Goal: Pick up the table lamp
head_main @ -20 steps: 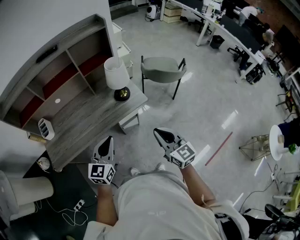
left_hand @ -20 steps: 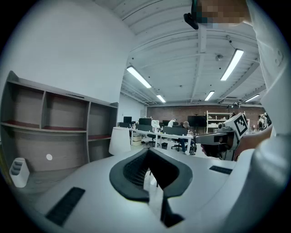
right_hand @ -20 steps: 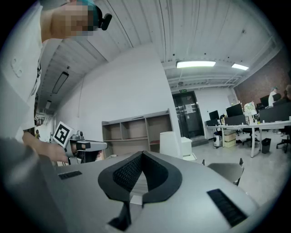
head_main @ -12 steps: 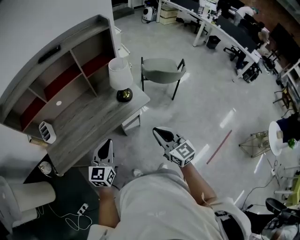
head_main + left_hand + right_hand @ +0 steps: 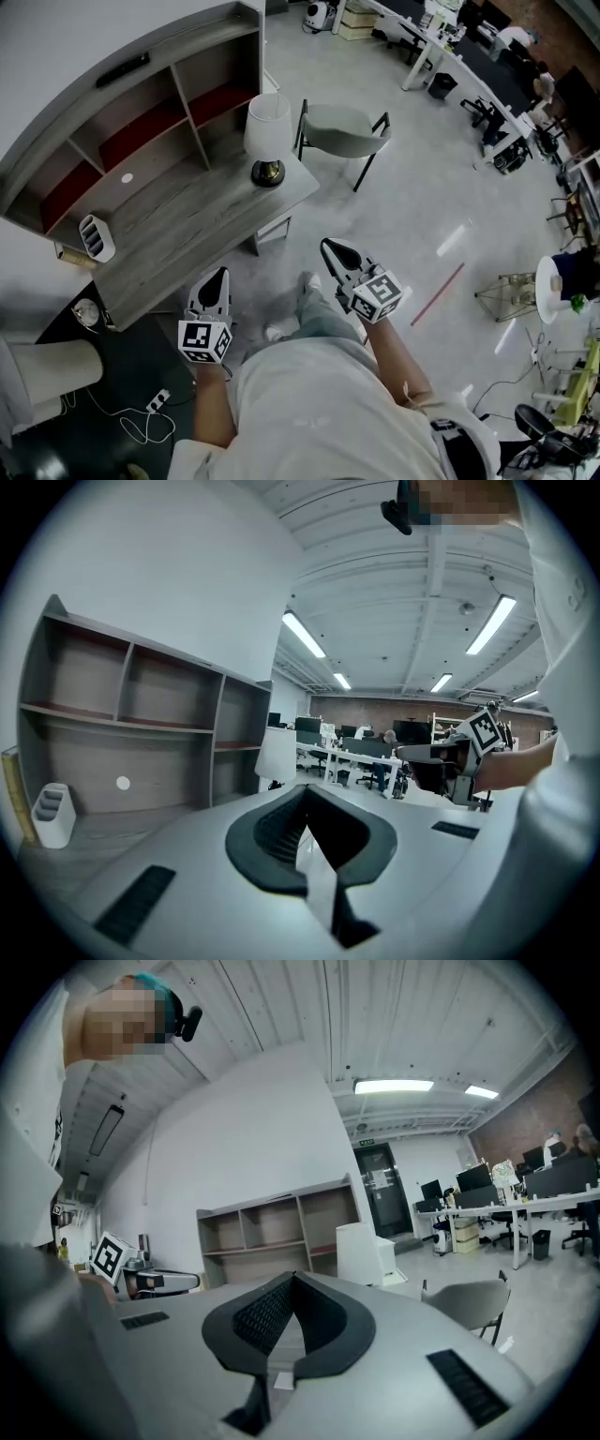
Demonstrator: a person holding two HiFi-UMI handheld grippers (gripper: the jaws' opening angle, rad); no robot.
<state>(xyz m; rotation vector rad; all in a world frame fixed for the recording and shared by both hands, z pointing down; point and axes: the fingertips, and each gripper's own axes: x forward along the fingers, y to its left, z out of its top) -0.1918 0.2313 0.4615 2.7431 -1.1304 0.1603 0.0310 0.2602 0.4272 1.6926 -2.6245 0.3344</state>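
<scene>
The table lamp (image 5: 267, 139) has a white shade and a dark round base, and stands at the right end of the grey wooden desk (image 5: 178, 234). It also shows small and far off as the lamp (image 5: 278, 755) and the lamp (image 5: 361, 1253). My left gripper (image 5: 217, 279) is shut and empty, held in front of the desk's near edge and well short of the lamp. My right gripper (image 5: 338, 254) is also shut and empty, over the floor to the right of the desk. Both point roughly level towards the desk, as the left gripper (image 5: 305, 793) and right gripper (image 5: 292, 1279).
A shelf hutch (image 5: 122, 122) rises along the back of the desk. A white slotted holder (image 5: 97, 237) sits at the desk's left end. A grey chair (image 5: 345, 131) stands just right of the lamp. A white cylinder (image 5: 52, 366) and cables (image 5: 141, 422) lie at lower left.
In the head view the desk and lamp have shifted right and upward as the person steps, one leg now forward between the grippers. Both grippers stay shut.
</scene>
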